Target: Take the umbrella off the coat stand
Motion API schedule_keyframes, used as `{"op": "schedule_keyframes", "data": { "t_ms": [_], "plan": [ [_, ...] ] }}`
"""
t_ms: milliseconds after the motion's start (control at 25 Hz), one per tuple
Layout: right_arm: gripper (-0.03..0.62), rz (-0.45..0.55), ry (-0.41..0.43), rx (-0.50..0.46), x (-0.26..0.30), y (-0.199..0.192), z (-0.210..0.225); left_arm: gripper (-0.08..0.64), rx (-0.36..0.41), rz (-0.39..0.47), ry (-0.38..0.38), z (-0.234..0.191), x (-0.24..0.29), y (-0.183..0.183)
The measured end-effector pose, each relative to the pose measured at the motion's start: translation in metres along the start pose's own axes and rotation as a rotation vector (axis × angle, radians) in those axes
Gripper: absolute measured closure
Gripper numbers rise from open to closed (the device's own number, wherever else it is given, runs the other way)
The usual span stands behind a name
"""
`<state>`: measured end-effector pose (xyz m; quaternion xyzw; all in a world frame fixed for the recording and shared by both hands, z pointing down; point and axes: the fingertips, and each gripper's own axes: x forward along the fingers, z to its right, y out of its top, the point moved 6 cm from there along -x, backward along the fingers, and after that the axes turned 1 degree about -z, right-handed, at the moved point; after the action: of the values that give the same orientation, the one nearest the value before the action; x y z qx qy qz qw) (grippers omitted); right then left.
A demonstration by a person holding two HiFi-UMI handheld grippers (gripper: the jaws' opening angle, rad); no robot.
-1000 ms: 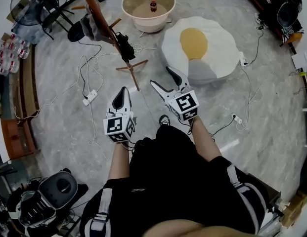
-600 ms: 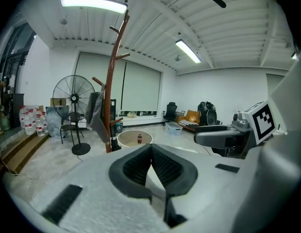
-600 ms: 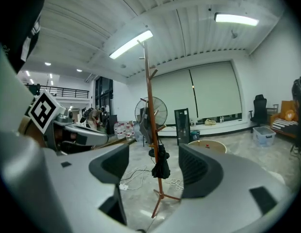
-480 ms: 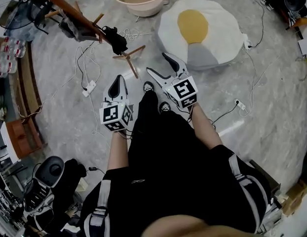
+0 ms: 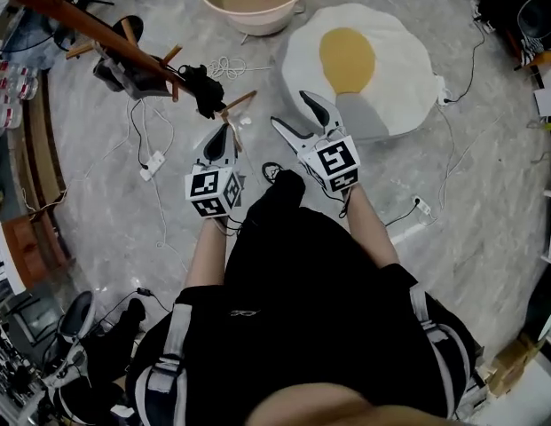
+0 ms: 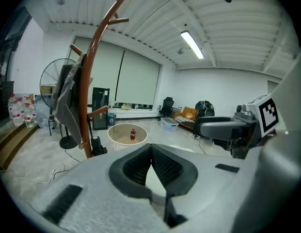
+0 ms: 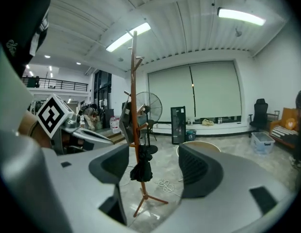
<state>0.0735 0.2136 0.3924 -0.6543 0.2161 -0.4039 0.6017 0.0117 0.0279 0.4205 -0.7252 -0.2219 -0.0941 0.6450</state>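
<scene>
Seen through the gap of the right gripper's point(image 5: 288, 107) black-padded grey jaws, a black umbrella point(image 7: 141, 166) hangs on the reddish-brown coat stand point(image 7: 134, 106), and beyond them a white fried-egg cushion point(image 5: 390, 87) with a yellow yolk lies on the grey marbled floor point(image 5: 488, 193).

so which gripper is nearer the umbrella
Left. The left gripper is just below the umbrella in the head view; the right gripper is farther off to its right.

The coat stand point(image 5: 80, 27) is glossy wood, the umbrella point(image 5: 204, 91) matt black cloth, the floor point(image 5: 488, 193) polished.
</scene>
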Motion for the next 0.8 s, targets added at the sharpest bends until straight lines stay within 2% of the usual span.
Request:
{"op": "schedule_keyframes", "data": {
  "t_ms": [160,360,480,680,800],
  "plan": [
    [0.273,-0.018,0.037,-0.025,0.047,0.018,0.036,0.558,0.042,-0.022,0.032,-0.021,0.042,0.020],
    [0.278,-0.052,0.131,-0.036,0.107,0.023,0.043,0.557,-0.024,-0.049,0.079,-0.054,0.064,0.021],
    [0.279,-0.078,0.217,-0.089,0.142,0.025,0.035,0.558,-0.066,-0.021,0.148,-0.076,0.066,0.023],
    [0.281,-0.152,0.416,-0.208,0.194,0.023,0.018,0.557,-0.171,0.021,0.307,-0.110,0.046,0.020],
    [0.294,-0.204,0.517,-0.255,0.226,0.013,0.014,0.557,-0.204,0.046,0.388,-0.120,0.035,0.016]
  ]
}}
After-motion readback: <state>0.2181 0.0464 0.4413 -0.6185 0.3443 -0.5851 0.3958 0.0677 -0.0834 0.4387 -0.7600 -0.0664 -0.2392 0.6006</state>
